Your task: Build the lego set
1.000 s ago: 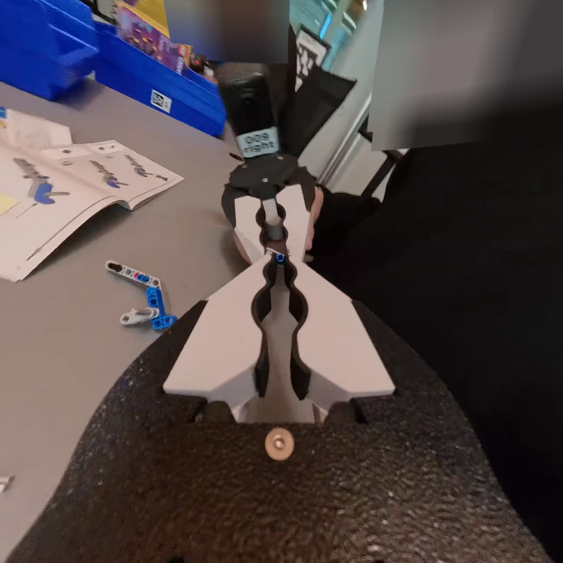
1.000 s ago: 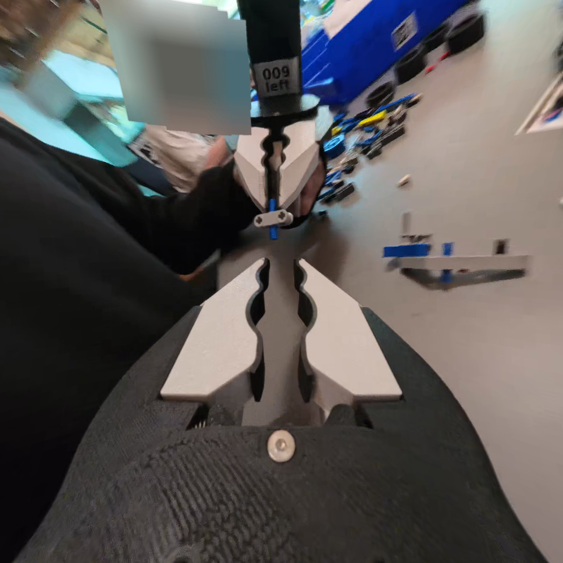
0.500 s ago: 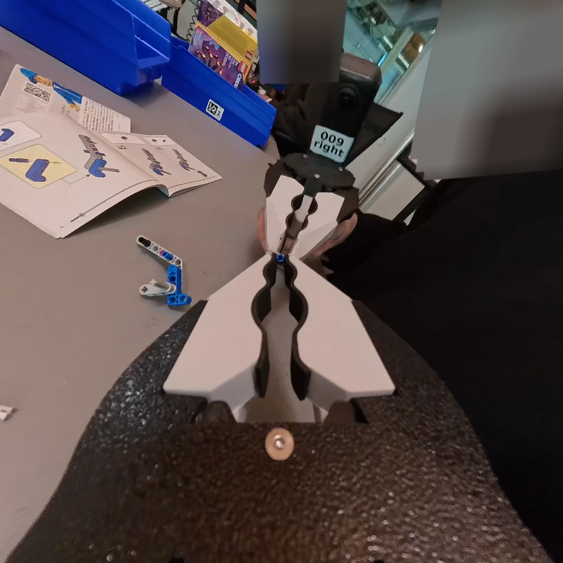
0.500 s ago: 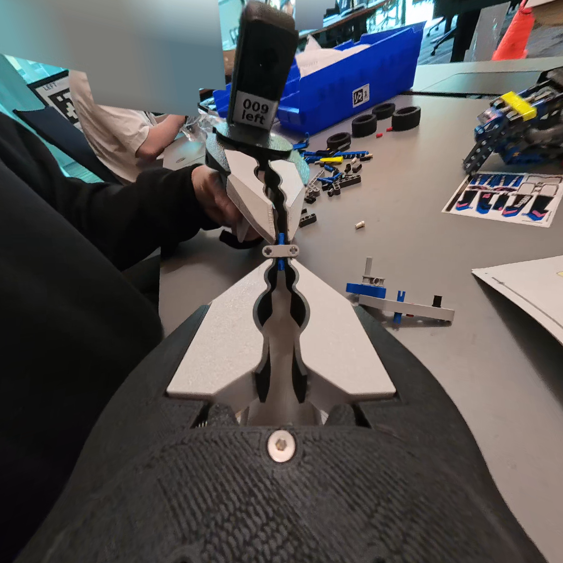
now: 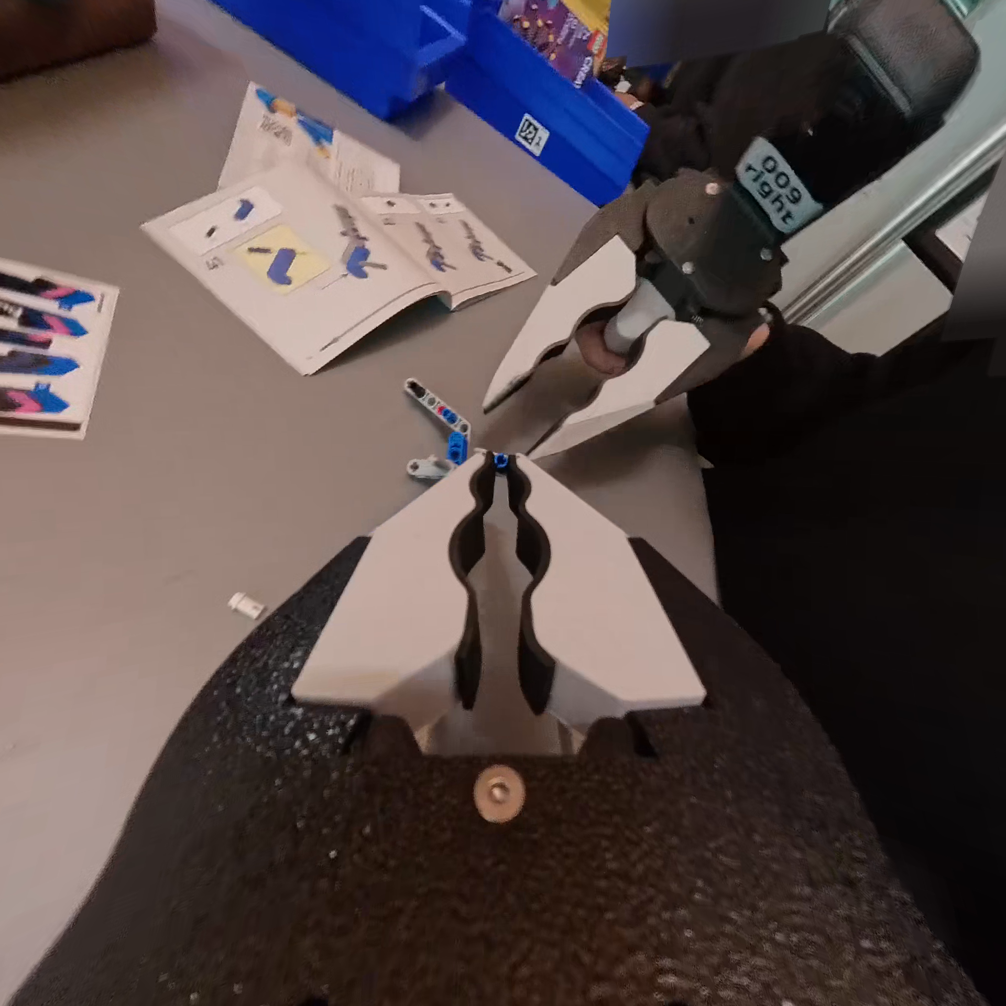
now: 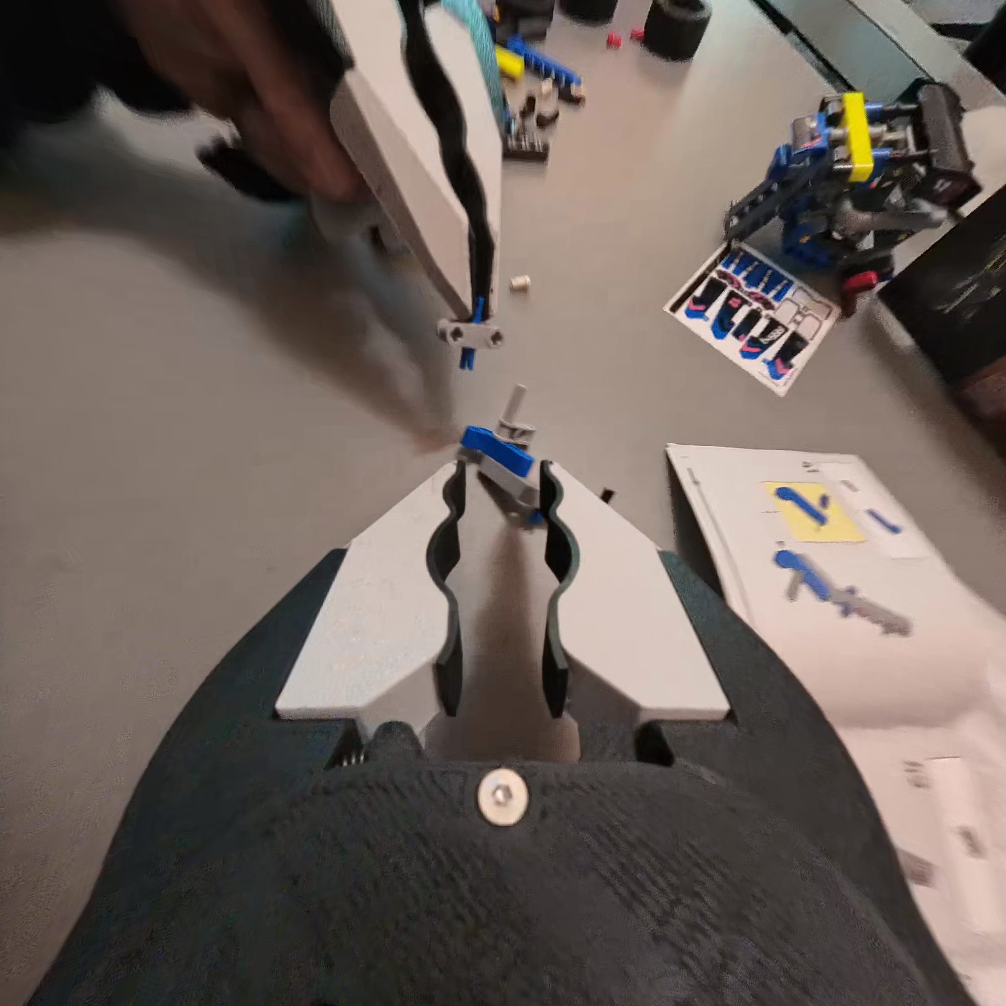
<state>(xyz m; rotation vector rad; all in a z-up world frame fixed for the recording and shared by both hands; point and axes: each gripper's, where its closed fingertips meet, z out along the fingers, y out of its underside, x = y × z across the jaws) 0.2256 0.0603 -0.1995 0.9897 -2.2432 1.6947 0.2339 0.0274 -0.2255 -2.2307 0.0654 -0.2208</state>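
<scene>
At centre frame, a blue pin [image 6: 469, 337] carrying a small grey two-hole connector [image 6: 471, 333] is pinched by the left gripper [image 5: 500, 460]. The right gripper [image 6: 501, 471] is spread around a grey-and-blue beam assembly [image 6: 503, 465] on the table [image 6: 163, 490]. Light, stiff parts, probably best gripped across the beam's flat sides.

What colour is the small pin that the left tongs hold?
Blue. The pin passes through a small grey connector; the right wrist view shows it best.
</scene>
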